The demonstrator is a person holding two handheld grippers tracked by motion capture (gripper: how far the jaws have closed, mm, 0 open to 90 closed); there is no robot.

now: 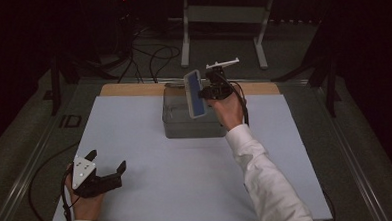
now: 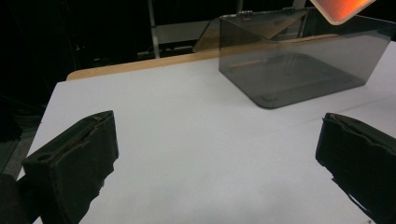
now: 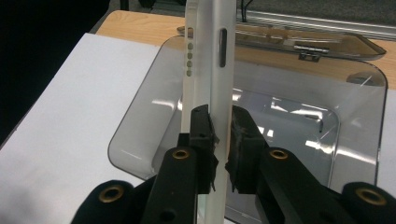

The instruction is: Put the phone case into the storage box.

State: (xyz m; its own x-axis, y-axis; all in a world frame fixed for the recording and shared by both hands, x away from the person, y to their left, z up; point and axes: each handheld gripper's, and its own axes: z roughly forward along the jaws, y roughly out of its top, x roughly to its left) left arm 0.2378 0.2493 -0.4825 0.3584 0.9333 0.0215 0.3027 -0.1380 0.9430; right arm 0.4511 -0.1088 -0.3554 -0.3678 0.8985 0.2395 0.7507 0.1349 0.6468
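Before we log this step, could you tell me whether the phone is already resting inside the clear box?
No, the right gripper holds the phone edge-on above the open clear box.

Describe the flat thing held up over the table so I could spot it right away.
Start at the white table sheet and find the smoky clear box at its far edge. Just above it, the right gripper pinches a slim phone: a blue face with a pale rim, the one thing off the table.
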